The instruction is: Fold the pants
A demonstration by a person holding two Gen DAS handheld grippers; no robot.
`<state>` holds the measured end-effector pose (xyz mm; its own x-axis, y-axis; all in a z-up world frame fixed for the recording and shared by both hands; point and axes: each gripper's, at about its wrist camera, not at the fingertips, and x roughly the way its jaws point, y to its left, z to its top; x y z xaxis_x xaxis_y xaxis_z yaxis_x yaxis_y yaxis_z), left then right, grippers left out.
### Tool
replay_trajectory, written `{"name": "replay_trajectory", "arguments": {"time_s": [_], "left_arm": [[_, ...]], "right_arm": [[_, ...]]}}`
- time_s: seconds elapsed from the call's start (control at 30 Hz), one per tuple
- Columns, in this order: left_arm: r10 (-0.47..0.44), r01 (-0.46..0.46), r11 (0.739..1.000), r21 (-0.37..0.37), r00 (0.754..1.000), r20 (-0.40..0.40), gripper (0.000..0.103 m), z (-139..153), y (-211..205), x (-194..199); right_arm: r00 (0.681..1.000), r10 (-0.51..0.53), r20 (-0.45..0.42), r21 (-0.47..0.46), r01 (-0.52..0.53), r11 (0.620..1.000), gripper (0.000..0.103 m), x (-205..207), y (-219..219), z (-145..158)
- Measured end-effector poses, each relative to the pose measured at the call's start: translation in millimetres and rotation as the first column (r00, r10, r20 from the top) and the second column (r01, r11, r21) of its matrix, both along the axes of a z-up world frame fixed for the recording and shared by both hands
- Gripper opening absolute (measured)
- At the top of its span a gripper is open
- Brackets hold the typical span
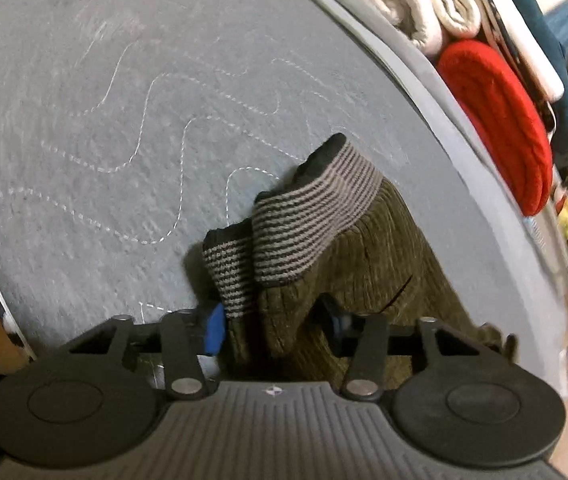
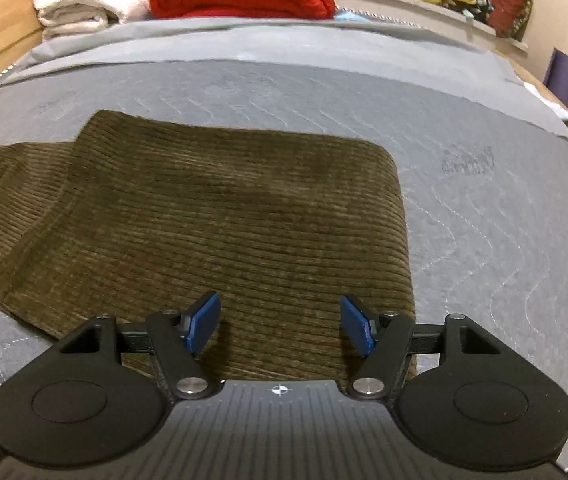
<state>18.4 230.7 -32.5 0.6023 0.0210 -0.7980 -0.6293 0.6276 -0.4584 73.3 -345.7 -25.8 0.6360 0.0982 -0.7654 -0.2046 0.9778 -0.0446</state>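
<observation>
Soft, limp corduroy pants point(image 1: 348, 264) are being pinched near the striped cuffs point(image 1: 308, 220), lower centre, by the left gripper point(image 1: 275, 328); the right gripper point(image 2: 279, 326) is being held wide, empty.

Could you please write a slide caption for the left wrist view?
Left gripper closed on olive corduroy pants near their striped cuffs, above a grey quilted blanket.
</observation>
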Motion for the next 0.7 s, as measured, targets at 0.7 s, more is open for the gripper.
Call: {"name": "replay_trajectory", "arguments": {"time_s": [0.7], "left_arm": [[-0.82, 0.506, 0.337, 0.794, 0.572, -0.017, 0.022, 172.2, -411.2, 34.2]], "right_arm": [[0.969, -0.246, 0.006, 0.315, 0.231, 0.921, 0.062, 12.6, -99.9, 11.3]]}}
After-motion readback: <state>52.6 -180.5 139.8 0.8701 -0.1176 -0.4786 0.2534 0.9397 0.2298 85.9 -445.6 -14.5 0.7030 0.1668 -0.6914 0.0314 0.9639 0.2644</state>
